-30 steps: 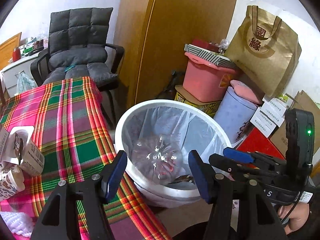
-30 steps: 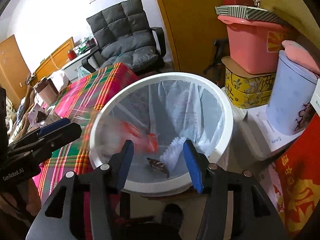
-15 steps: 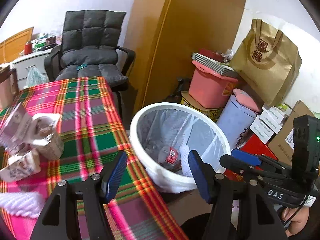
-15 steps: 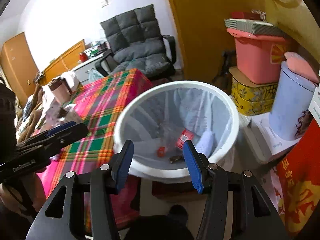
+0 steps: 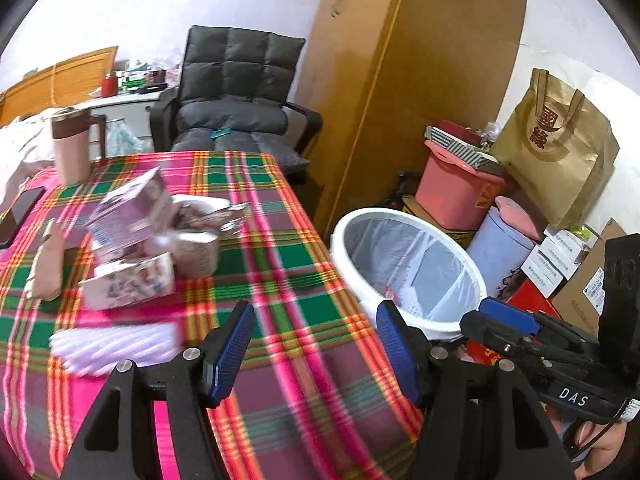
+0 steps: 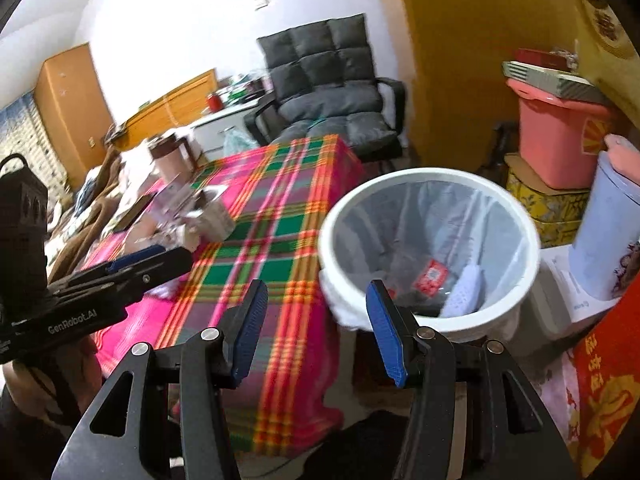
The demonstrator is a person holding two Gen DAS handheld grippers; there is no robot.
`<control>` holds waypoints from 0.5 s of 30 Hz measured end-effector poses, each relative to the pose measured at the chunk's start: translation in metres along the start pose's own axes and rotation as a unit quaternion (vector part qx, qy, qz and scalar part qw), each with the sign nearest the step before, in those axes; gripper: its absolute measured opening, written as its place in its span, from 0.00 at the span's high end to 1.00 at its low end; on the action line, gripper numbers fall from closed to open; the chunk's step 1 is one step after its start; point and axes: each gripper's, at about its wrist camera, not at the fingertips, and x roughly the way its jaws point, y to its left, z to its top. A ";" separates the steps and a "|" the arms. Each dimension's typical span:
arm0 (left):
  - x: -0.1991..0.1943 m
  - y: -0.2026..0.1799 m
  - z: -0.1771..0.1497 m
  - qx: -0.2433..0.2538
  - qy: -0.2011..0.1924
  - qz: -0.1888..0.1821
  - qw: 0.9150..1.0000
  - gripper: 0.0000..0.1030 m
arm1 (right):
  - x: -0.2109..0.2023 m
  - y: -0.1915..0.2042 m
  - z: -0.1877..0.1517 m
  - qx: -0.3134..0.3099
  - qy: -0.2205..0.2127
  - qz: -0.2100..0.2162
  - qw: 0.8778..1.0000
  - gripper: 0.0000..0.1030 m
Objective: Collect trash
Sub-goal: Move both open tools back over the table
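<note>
Blue pads point(image 5: 230, 348) of the left gripper point(image 5: 314, 346): spread wide, holding nothing, hanging over the near edge of the checked tablecloth point(image 5: 280, 264). Same on the right?

Same. Right gripper point(image 6: 318, 330) wide open, nothing between the pads point(image 6: 250, 328), poised over the table corner just beside the white bin point(image 6: 400, 184). Where is the remaining trash?

Up the cloth on the left: white foam netting point(image 5: 116, 344) nearest, then a flat carton point(image 5: 128, 284), a paper cup point(image 5: 196, 248) and a second carton point(image 5: 128, 212) leaning on top, all touching in one heap.

Handling, at a guess?

Probably all light and empty. Netting soft and springy, so pinch the middle and close fully. Cartons thin, likely to crush, so take across a narrow edge. Cup likely to buckle at the wall; better by the rim. Heap loose, so lifting one piece may tip its neighbours.

Anything seen only from the left?

Netting and heap in detail, though blurred, plus a mug point(image 5: 72, 148) and a dark phone point(image 5: 20, 212) further back, neither looking like trash.

And from the right?

Down into the bin: a clear bottle with a red label point(image 6: 432, 276) and more white foam point(image 6: 464, 292) on the liner. Heap small and smeared here, half hidden behind the left gripper's body.
</note>
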 end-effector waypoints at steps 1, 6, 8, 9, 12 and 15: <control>-0.004 0.004 -0.003 -0.002 -0.001 0.004 1.000 0.39 | 0.002 0.004 0.000 -0.003 0.001 0.005 1.000 0.48; -0.020 0.023 -0.016 -0.011 -0.004 0.026 1.000 0.39 | 0.008 0.021 -0.001 -0.012 0.009 0.026 1.000 0.48; -0.025 0.029 -0.019 -0.013 -0.006 0.036 0.999 0.39 | 0.010 0.026 -0.001 -0.013 0.011 0.033 0.999 0.48; -0.027 0.032 -0.020 -0.015 -0.007 0.039 0.999 0.39 | 0.010 0.028 -0.002 -0.012 0.012 0.036 0.999 0.48; -0.035 0.042 -0.024 -0.020 -0.010 0.050 0.999 0.39 | 0.010 0.035 -0.002 -0.018 0.013 0.046 0.999 0.48; -0.042 0.052 -0.027 -0.026 -0.012 0.063 0.998 0.39 | 0.011 0.043 -0.003 -0.024 0.014 0.052 0.998 0.48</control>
